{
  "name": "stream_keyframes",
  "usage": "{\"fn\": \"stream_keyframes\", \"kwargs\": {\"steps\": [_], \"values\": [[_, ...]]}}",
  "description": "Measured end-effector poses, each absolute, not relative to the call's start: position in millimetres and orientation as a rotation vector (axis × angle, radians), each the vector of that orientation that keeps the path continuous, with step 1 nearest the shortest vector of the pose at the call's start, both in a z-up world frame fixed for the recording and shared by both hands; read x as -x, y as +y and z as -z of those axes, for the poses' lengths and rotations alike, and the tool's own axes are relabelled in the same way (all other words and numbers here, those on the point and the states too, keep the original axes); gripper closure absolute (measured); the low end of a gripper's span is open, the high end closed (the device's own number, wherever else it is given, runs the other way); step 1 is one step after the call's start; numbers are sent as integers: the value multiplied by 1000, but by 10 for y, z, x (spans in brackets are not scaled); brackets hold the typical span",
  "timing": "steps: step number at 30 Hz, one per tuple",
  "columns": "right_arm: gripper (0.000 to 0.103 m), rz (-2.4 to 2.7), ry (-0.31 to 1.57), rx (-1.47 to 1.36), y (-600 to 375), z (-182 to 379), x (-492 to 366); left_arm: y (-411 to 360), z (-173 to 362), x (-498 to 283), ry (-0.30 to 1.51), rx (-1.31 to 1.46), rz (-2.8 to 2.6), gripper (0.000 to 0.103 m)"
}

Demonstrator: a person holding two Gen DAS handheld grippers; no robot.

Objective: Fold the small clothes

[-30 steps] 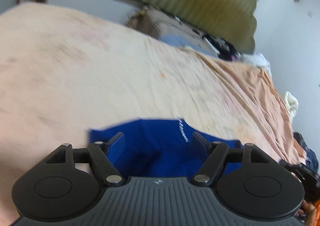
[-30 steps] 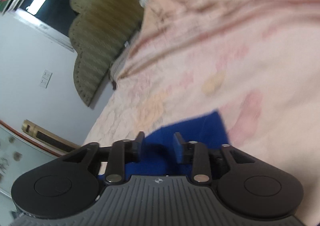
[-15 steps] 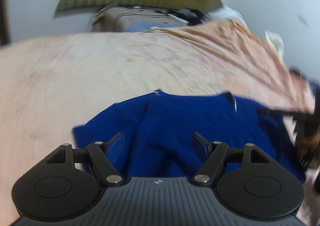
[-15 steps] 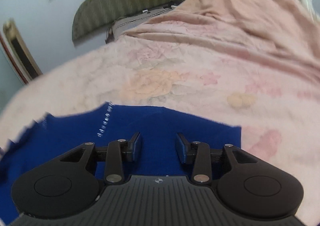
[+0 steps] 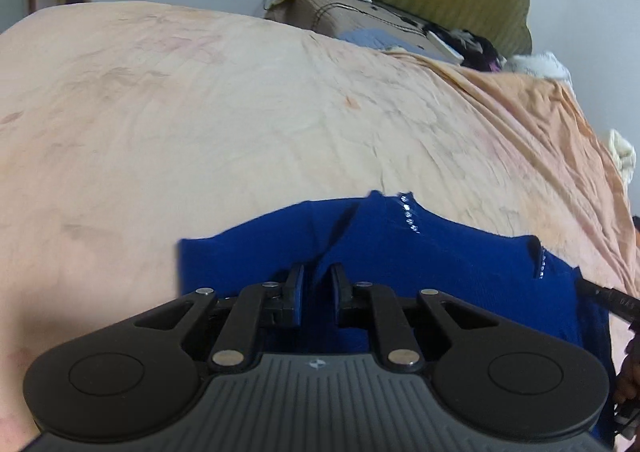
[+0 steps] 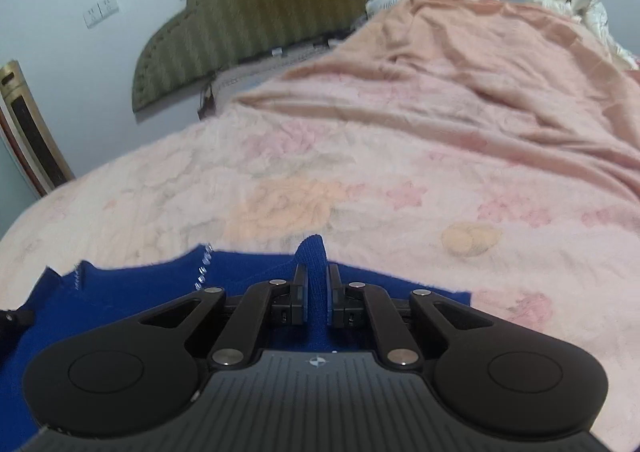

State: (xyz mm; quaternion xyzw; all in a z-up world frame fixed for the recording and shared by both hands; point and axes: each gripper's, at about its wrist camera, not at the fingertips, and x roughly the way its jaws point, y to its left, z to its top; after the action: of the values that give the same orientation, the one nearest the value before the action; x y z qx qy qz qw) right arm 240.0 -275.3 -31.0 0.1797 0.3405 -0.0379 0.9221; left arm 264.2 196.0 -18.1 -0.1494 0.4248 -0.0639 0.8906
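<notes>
I log: blue knit garment (image 5: 420, 264) on bed (image 5: 240, 132); left tool (image 5: 316, 284) and right tool (image 6: 317, 284) each pinching garment fold.

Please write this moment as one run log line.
step: grasp | left gripper: shut on blue garment | right gripper: shut on blue garment fold | surface: bed sheet | fold: not yet done

The blue top (image 5: 440, 264) with shiny dots lies flat, with a little fold pinched up in each claw.
</notes>
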Motion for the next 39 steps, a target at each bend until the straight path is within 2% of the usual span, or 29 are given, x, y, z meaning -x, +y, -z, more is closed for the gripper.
{"fn": "stream_keyframes", "kwargs": {"steps": [1, 6, 9, 16, 19, 22, 23, 25, 26, 27, 28, 29, 30, 33, 39], "values": [[78, 82, 719, -372, -2747, 348, -2420, 1965, 155, -2598, 878, 313, 129, 89], [69, 152, 637, -432, -2828, 193, -2064, 2158, -22, -2185, 838, 360, 151, 89], [58, 154, 602, -474, -2913, 60, -1688, 2226, -110, -1856, 822, 380, 227, 88], [52, 117, 653, -451, -2839, 22, -832, 2205, -52, -1168, 862, 359, 414, 85], [50, 101, 692, -517, -2856, 96, -576, 2135, 22, -963, 869, 297, 444, 77], [49, 71, 735, -570, -2835, 190, -404, 2122, 105, -869, 868, 282, 447, 60], [49, 61, 747, -576, -2806, 215, -365, 2133, 132, -856, 866, 293, 444, 51], [49, 43, 767, -584, -2737, 268, -302, 2131, 158, -851, 856, 297, 433, 50], [49, 32, 772, -582, -2697, 286, -287, 2117, 169, -852, 856, 291, 430, 52], [58, 21, 773, -574, -2650, 292, -275, 2104, 178, -853, 860, 289, 425, 63], [69, 15, 776, -560, -2601, 288, -270, 2094, 189, -853, 868, 290, 431, 76], [79, 18, 780, -544, -2562, 284, -273, 2085, 201, -860, 886, 294, 440, 97], [90, 25, 785, -532, -2535, 281, -281, 2085, 204, -858, 895, 298, 435, 98], [91, 58, 763, -507, -2511, 231, -266, 2112, 124, -742, 862, 252, 399, 102], [93, 113, 683, -433, -2547, -23, -166, 2352, -130, -542, 748, 202, 376, 102]]}}
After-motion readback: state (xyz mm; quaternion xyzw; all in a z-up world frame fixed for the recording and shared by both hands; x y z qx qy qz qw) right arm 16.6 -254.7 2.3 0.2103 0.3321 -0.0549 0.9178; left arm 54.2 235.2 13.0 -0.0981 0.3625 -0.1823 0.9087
